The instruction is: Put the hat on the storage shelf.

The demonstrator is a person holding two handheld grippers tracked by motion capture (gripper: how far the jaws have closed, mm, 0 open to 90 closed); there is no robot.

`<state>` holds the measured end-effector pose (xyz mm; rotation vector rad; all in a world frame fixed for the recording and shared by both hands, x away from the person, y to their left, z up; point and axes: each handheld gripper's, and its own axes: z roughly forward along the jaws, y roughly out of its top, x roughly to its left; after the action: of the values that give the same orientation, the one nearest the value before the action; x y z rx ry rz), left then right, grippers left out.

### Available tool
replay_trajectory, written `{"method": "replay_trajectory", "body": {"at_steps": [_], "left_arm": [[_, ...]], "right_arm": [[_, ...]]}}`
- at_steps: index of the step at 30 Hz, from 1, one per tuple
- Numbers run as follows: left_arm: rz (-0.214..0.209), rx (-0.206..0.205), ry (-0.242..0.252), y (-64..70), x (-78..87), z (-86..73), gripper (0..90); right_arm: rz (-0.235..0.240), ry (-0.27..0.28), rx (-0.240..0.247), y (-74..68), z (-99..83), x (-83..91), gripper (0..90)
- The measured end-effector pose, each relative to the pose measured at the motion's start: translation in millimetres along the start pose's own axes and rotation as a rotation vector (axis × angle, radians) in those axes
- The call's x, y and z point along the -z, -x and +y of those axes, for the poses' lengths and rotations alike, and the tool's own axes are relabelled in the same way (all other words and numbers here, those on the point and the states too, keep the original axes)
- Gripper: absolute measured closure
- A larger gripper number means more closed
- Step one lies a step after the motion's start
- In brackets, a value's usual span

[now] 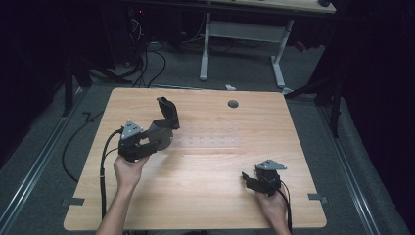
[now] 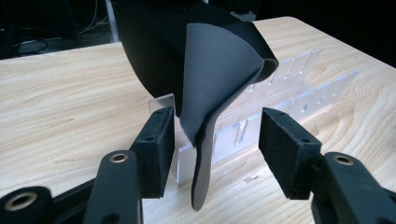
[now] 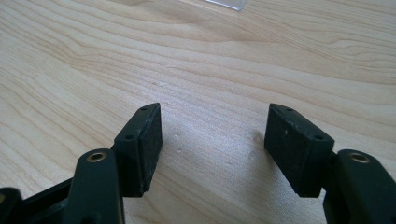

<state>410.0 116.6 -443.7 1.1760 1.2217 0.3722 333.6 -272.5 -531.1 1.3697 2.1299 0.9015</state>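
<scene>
Left of the middle of the high view, the left tool (image 1: 155, 138) has its jaws apart around a black, curled sheet (image 2: 205, 84), soft and matte like foam, with a grey inner side; its lower tip hangs between the pads without a firm clamp. The sheet stands in a clear slotted plastic rack (image 2: 299, 88) on the pale wooden surface (image 1: 205, 196). At the lower right, the right tool (image 1: 249, 179) rests with jaws apart, holding nothing.

The high view is looking forward and down on the whole wooden table (image 1: 205, 196) from above the person's side. Each gripper view is looking along its own jaws, close above the tabletop; the left one is sharing the clear slotted rack (image 2: 299, 93) with the high view.
</scene>
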Motion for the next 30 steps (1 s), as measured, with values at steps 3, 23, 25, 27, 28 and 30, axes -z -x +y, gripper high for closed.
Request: {"method": "replay_trajectory", "body": {"at_steps": [3, 23, 25, 27, 28, 30], "left_arm": [[0.001, -0.001, -0.002, -0.6, 4.5, -0.9, 46.6], [-0.054, 0.023, -0.005, 4.5, 30.7, -2.9, 46.2], [-0.049, 0.036, -0.02, 4.8, 32.0, -4.6, 45.4], [-0.046, 0.047, -0.047, 4.0, 32.2, -5.9, 44.7], [-0.046, 0.047, -0.047, 4.0, 32.2, -5.9, 45.1], [-0.046, 0.039, -0.054, 4.5, 33.4, -7.9, 46.5]], "right_arm": [[0.0, 0.0, 0.001, 0.1, 0.0, 0.0, 37.2], [0.0, 0.0, -0.002, -0.1, 0.0, 0.0, 37.2], [0.0, -0.001, -0.002, -0.2, 0.0, 0.1, 37.2], [0.0, 0.0, -0.002, -0.2, 0.0, 0.0, 37.2], [0.0, 0.0, -0.002, -0.2, 0.0, 0.1, 37.2], [0.0, 0.0, -0.002, -0.2, 0.0, 0.0, 37.2]]}}
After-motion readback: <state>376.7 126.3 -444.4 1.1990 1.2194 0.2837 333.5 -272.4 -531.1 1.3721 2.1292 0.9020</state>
